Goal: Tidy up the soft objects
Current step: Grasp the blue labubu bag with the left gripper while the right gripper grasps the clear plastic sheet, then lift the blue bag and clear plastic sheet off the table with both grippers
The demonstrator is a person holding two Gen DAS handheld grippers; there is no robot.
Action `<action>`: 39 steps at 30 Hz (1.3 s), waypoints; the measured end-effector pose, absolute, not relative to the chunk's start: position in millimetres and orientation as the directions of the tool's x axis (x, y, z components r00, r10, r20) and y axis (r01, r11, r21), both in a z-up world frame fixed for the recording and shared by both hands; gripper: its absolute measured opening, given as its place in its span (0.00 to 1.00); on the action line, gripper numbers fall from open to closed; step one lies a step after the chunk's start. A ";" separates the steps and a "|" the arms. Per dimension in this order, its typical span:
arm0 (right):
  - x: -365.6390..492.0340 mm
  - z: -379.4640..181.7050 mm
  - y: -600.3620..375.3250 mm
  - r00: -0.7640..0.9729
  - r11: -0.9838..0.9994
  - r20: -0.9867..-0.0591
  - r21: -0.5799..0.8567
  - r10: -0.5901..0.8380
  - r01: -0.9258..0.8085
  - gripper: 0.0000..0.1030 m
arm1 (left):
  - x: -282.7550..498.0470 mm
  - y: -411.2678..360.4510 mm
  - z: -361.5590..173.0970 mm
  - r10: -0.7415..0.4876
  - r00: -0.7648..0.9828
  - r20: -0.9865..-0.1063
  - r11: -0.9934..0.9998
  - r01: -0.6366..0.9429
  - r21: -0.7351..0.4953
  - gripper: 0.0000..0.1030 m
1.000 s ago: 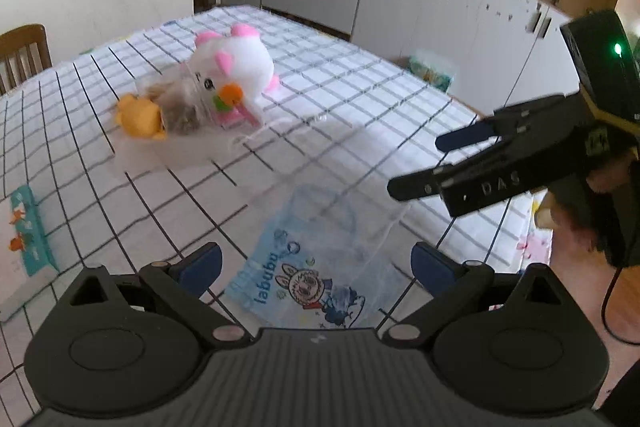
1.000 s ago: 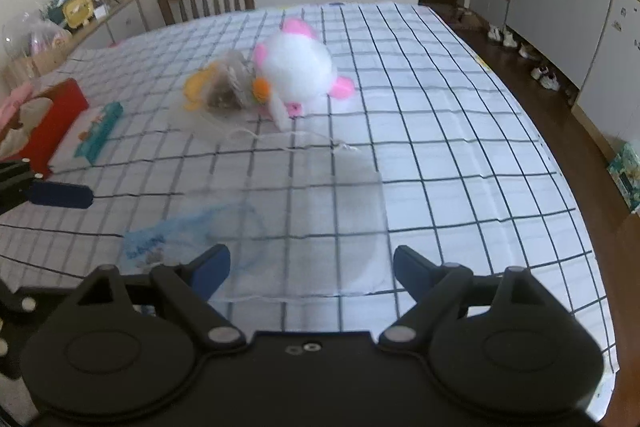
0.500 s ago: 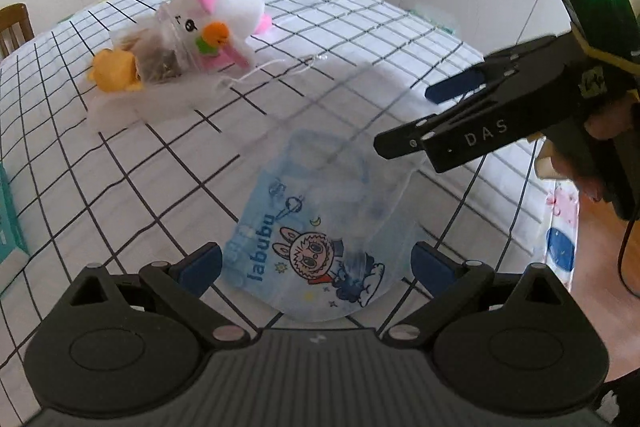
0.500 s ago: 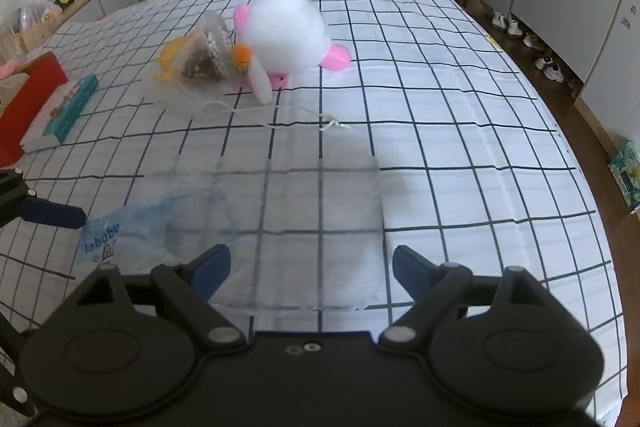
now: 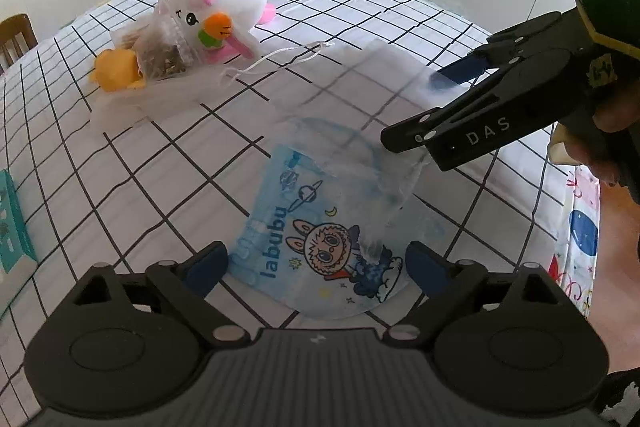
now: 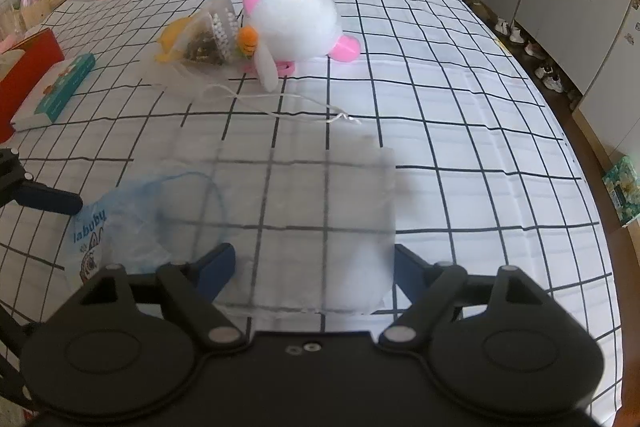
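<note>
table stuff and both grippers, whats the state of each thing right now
left gripper: jaws wide, closing, astride the labubu bag, pads not on it
right gripper: jaws wide, closing, over the mesh pouch, nothing gripped
labubu bag: flat on the tablecloth, partly under the pouch
mesh pouch: empty, lying flat, drawstring loose
white plush: lying on its side
filled pouch: stuffed, resting against the plush
</note>
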State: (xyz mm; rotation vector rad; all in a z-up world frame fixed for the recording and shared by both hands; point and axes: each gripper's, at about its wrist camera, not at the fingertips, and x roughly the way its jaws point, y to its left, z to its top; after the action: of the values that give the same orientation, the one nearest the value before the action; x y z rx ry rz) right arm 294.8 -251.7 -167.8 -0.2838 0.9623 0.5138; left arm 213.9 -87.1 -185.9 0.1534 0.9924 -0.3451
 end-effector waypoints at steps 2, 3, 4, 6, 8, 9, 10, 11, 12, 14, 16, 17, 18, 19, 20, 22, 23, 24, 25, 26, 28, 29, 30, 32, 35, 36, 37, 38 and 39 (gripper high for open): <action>293.8 -167.6 -251.7 0.467 0.844 -0.835 -0.007 0.291 -0.537 0.78 | 213.8 -86.7 -185.4 -0.211 0.501 -0.839 0.936 0.352 -0.025 0.90; 293.4 -167.2 -251.5 0.469 0.843 -0.834 -0.008 0.291 -0.538 0.76 | 213.8 -86.2 -184.9 -0.210 0.504 -0.838 0.936 0.350 -0.024 0.87; 292.7 -166.9 -251.4 0.471 0.843 -0.832 -0.009 0.292 -0.539 0.75 | 213.1 -85.7 -184.2 -0.208 0.507 -0.836 0.937 0.348 -0.022 0.84; 291.4 -166.2 -250.3 0.474 0.841 -0.831 -0.012 0.293 -0.542 0.71 | 213.0 -85.1 -183.3 -0.199 0.514 -0.834 0.940 0.342 -0.013 0.80; 289.9 -165.5 -248.8 0.475 0.837 -0.829 -0.013 0.297 -0.547 0.66 | 212.6 -84.6 -182.5 -0.193 0.520 -0.832 0.941 0.337 -0.008 0.76; 289.0 -165.1 -248.1 0.475 0.834 -0.827 -0.015 0.300 -0.551 0.62 | 212.4 -84.2 -182.1 -0.192 0.522 -0.831 0.942 0.336 -0.006 0.73; 287.9 -164.5 -247.1 0.475 0.831 -0.826 -0.015 0.304 -0.557 0.59 | 212.2 -83.9 -181.8 -0.190 0.525 -0.829 0.942 0.334 -0.004 0.69; 286.6 -163.8 -245.9 0.477 0.827 -0.824 -0.018 0.306 -0.562 0.53 | 212.0 -83.1 -181.0 -0.187 0.530 -0.827 0.944 0.329 -0.003 0.65; 285.5 -163.2 -244.7 0.479 0.824 -0.823 -0.023 0.306 -0.566 0.46 | 212.2 -81.9 -180.2 -0.185 0.534 -0.825 0.947 0.322 -0.003 0.58; 282.5 -162.1 -241.4 0.486 0.820 -0.820 -0.036 0.303 -0.572 0.32 | 213.0 -78.4 -178.4 -0.177 0.541 -0.822 0.954 0.301 -0.007 0.45; 279.8 -161.4 -238.2 0.495 0.813 -0.818 -0.058 0.294 -0.579 0.21 | 214.5 -73.9 -177.2 -0.170 0.545 -0.821 0.959 0.283 -0.011 0.32; 278.3 -161.3 -237.5 0.501 0.812 -0.816 -0.068 0.289 -0.580 0.15 | 215.3 -71.3 -176.6 -0.165 0.548 -0.820 0.962 0.273 -0.011 0.29; 277.5 -161.2 -236.9 0.506 0.810 -0.815 -0.079 0.283 -0.581 0.10 | 215.8 -68.8 -175.9 -0.162 0.550 -0.819 0.964 0.266 -0.012 0.21; 276.9 -160.9 -236.6 0.510 0.809 -0.813 -0.085 0.281 -0.582 0.09 | 216.1 -66.6 -175.4 -0.162 0.552 -0.818 0.965 0.263 -0.014 0.18; 275.8 -159.7 -237.2 0.517 0.810 -0.808 -0.088 0.283 -0.580 0.07 | 216.1 -64.3 -174.3 -0.167 0.555 -0.815 0.965 0.261 -0.020 0.16; 274.1 -155.6 -240.6 0.529 0.818 -0.796 -0.078 0.292 -0.570 0.04 | 215.6 -61.4 -172.1 -0.175 0.561 -0.809 0.965 0.260 -0.028 0.13; 273.5 -152.6 -242.8 0.535 0.824 -0.790 -0.068 0.299 -0.562 0.04 | 215.1 -60.6 -170.8 -0.178 0.564 -0.806 0.965 0.260 -0.031 0.12; 273.0 -149.1 -245.3 0.542 0.832 -0.783 -0.058 0.305 -0.552 0.03 | 214.3 -60.0 -169.0 -0.178 0.570 -0.802 0.965 0.259 -0.030 0.11; 272.3 -145.7 -247.9 0.548 0.838 -0.776 -0.048 0.311 -0.543 0.03 | 213.8 -59.7 -167.3 -0.180 0.575 -0.798 0.966 0.258 -0.031 0.11; 271.0 -142.3 -250.8 0.554 0.844 -0.770 -0.037 0.317 -0.535 0.03 | 213.1 -58.7 -165.0 -0.185 0.579 -0.794 0.966 0.257 -0.038 0.11; 268.6 -134.6 -257.6 0.565 0.857 -0.758 -0.016 0.326 -0.515 0.02 | 211.7 -57.0 -160.0 -0.197 0.585 -0.787 0.965 0.256 -0.052 0.10; 267.3 -130.6 -261.2 0.570 0.861 -0.752 -0.004 0.332 -0.508 0.02 | 210.3 -56.3 -157.0 -0.202 0.589 -0.782 0.965 0.258 -0.055 0.10; 265.8 -126.6 -264.9 0.574 0.866 -0.746 0.006 0.337 -0.500 0.02 | 209.1 -55.8 -154.4 -0.204 0.593 -0.779 0.965 0.257 -0.057 0.10; 262.9 -119.2 -271.0 0.584 0.874 -0.736 0.020 0.342 -0.486 0.02 | 207.5 -53.6 -148.7 -0.214 0.600 -0.771 0.965 0.253 -0.072 0.10; 258.3 -108.8 -278.1 0.602 0.883 -0.721 0.030 0.344 -0.469 0.02 | 206.0 -48.6 -139.8 -0.220 0.614 -0.758 0.967 0.238 -0.088 0.09; 257.1 -105.3 -280.2 0.604 0.885 -0.717 0.037 0.347 -0.464 0.02 | 206.0 -46.3 -136.8 -0.221 0.618 -0.755 0.968 0.230 -0.095 0.09; 255.9 -101.9 -282.1 0.607 0.886 -0.713 0.044 0.353 -0.462 0.02 | 205.4 -43.4 -133.1 -0.222 0.624 -0.749 0.970 0.223 -0.102 0.09; 254.3 -98.7 -283.4 0.611 0.887 -0.708 0.047 0.354 -0.459 0.02 | 205.2 -41.1 -130.0 -0.220 0.630 -0.745 0.971 0.216 -0.104 0.09; 253.6 -96.4 -283.7 0.614 0.888 -0.706 0.049 0.354 -0.457 0.02 | 204.5 -38.1 -126.3 -0.215 0.636 -0.741 0.973 0.206 -0.105 0.09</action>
State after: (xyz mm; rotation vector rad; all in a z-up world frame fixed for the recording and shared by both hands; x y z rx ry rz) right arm 253.6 -283.7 -96.4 -0.1410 0.7808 0.4689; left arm 204.5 -38.1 -126.3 -0.0112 0.8475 -0.2407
